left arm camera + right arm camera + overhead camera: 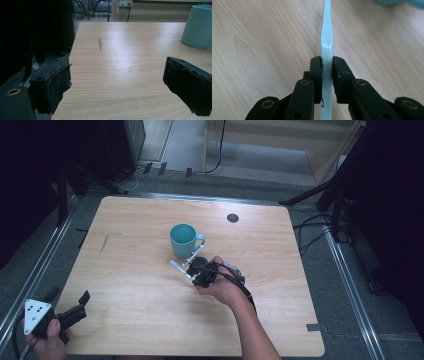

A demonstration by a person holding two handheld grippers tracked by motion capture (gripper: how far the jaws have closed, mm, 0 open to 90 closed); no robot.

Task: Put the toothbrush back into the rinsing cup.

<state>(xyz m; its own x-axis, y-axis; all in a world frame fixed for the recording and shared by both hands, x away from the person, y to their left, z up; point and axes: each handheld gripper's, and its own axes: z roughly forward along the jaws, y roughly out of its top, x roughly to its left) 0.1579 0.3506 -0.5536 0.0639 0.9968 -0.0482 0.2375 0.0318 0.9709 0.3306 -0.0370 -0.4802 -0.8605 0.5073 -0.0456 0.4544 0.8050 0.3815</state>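
Here the right gripper [327,67] is clamped on a slim, pale blue-white plastic toothbrush [327,47]: its two black jaws press on the handle from either side, and the handle runs straight up between them and away over the light wooden table [262,37]. From the high view, this gripper [192,266] sits near the middle of the table [130,270], held by the right hand [222,287], with the toothbrush [182,265] crossing its tips, one end toward the left and the other pointing at the mug. A teal ceramic mug [183,240] stands upright just beyond the gripper, slightly to its left, its handle turned to the right; whether the toothbrush touches it cannot be told.

The left gripper [72,312] rests at the near left corner of the table, in the left hand [47,337]. Its jaws stand wide apart with nothing between them, and the mug [198,26] shows far off at the right.
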